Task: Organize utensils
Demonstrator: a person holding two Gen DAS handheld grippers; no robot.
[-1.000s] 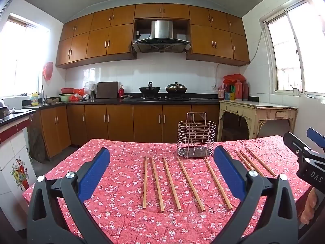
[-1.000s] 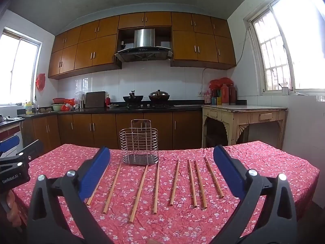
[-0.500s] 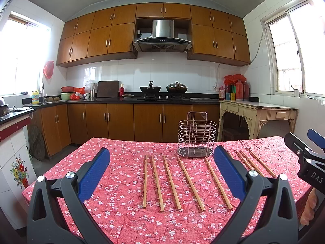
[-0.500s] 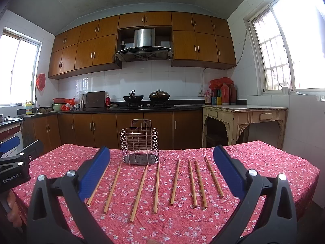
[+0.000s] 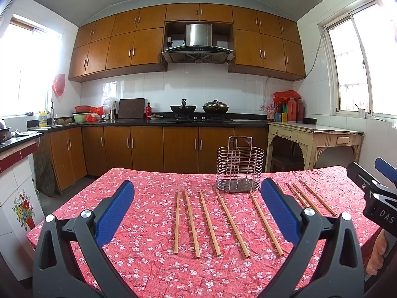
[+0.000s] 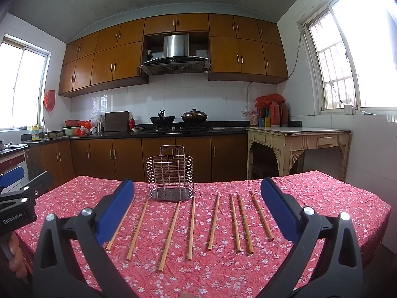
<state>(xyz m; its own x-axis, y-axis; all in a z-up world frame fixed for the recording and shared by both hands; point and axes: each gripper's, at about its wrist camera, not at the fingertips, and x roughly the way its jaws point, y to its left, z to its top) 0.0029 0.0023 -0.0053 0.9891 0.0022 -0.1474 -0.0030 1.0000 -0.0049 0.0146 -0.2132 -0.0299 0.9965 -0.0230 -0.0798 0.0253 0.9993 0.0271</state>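
Note:
Several wooden chopsticks lie in a row on the red floral tablecloth; they also show in the right wrist view. A wire utensil holder stands upright behind them, also in the right wrist view. It looks empty. My left gripper is open and empty, held above the near part of the table. My right gripper is open and empty, likewise above the chopsticks. The right gripper shows at the right edge of the left view.
The table's far edge lies just behind the holder. Beyond it are brown kitchen cabinets, a stove with two woks and a cream side table at the right. The left gripper's body shows at the left edge.

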